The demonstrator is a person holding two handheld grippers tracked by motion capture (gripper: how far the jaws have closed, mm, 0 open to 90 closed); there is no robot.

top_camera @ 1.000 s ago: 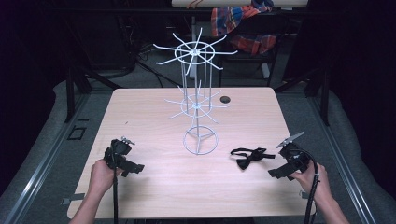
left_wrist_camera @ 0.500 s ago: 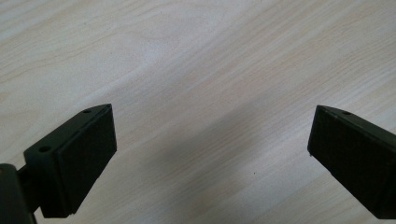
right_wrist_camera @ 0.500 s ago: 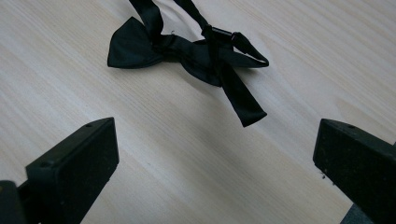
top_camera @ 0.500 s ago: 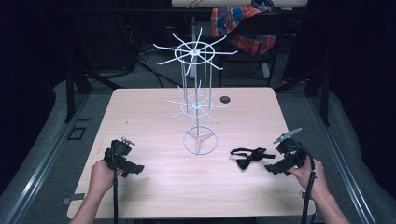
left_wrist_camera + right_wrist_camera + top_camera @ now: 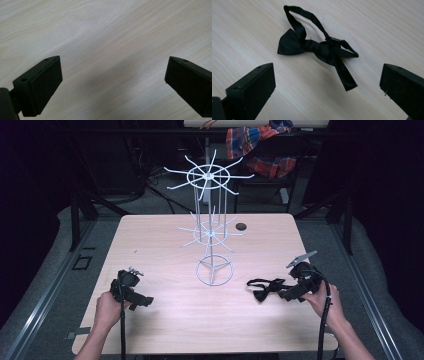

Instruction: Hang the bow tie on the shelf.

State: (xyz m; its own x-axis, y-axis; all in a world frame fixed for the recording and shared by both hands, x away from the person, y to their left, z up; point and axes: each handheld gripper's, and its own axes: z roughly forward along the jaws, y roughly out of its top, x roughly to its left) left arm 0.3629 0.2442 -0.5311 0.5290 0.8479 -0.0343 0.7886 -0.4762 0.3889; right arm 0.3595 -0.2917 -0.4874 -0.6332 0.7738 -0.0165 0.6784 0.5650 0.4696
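The pale wooden surface (image 5: 165,245) carries a white wire rack (image 5: 210,227) at its middle. The right hand-held gripper (image 5: 290,294), jaws wide apart and empty, sits just beside a black bow tie (image 5: 317,46) lying flat. The left hand-held gripper (image 5: 142,301) gapes open over bare wood.

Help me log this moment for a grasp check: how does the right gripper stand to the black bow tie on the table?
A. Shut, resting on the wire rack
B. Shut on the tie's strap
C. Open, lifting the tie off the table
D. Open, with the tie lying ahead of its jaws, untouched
D: in the right gripper view the right gripper has its jaws wide apart, and the bow tie lies flat on the table beyond them, touched by neither.
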